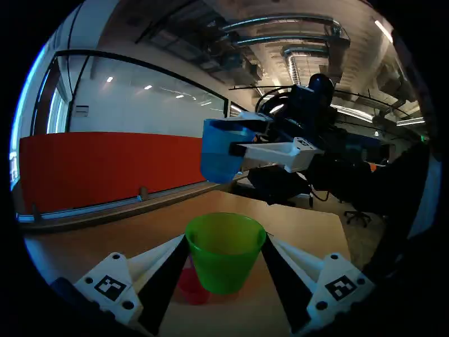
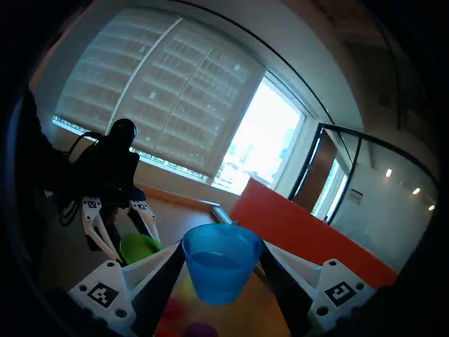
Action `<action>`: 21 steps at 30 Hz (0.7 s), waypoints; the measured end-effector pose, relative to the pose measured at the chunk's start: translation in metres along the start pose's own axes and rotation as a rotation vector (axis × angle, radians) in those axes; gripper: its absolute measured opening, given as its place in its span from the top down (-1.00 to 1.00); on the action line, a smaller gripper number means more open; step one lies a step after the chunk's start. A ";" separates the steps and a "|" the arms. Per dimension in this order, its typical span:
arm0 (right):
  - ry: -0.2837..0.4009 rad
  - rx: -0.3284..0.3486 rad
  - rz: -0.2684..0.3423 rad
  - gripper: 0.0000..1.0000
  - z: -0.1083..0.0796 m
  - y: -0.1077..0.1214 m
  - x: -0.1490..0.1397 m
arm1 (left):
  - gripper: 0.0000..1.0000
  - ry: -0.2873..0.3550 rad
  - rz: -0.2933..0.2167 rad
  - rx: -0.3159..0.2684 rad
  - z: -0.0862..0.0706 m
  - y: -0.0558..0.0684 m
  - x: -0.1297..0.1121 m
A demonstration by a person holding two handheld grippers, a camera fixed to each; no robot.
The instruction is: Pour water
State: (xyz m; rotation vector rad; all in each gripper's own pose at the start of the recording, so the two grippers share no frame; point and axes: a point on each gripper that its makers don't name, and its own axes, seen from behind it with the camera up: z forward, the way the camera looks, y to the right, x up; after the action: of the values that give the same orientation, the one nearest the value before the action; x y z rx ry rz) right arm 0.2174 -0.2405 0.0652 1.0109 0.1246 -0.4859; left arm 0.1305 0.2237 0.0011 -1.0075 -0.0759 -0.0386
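My left gripper (image 1: 224,247) is clenched on a green plastic cup (image 1: 225,264), both fingers against its sides; the cup stands upright over the wooden table (image 1: 303,224), with a small red object (image 1: 191,285) just below it. My right gripper (image 2: 221,253) grasps a blue cup (image 2: 220,278), upright with water (image 2: 216,260) inside; in the left gripper view it hangs higher than the green cup

Light brown wooden worktop (image 1: 112,238), smooth, with its far corner at right in the left gripper view. A small red cup (image 1: 189,285) stands on it near the front, partly hidden. In the right gripper view, blurred red (image 2: 174,310), yellow (image 2: 188,286) and purple (image 2: 197,329) items lie on it.
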 end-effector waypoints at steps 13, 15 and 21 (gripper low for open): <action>0.014 0.007 -0.156 -0.85 0.005 -0.001 0.016 | -0.74 0.005 0.000 -0.012 0.000 0.005 0.001; 0.017 0.006 -0.184 -0.85 0.006 -0.001 0.018 | -0.74 0.005 0.002 -0.014 0.000 0.006 0.001; 0.023 0.010 -0.253 -0.85 0.009 -0.004 0.024 | -0.74 0.007 0.007 -0.024 0.001 0.011 0.002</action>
State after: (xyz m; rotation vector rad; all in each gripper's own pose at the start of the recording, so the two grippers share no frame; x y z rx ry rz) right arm 0.2358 -0.2572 0.0592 1.0155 0.2727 -0.7056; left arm 0.1330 0.2299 -0.0074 -1.0314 -0.0657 -0.0366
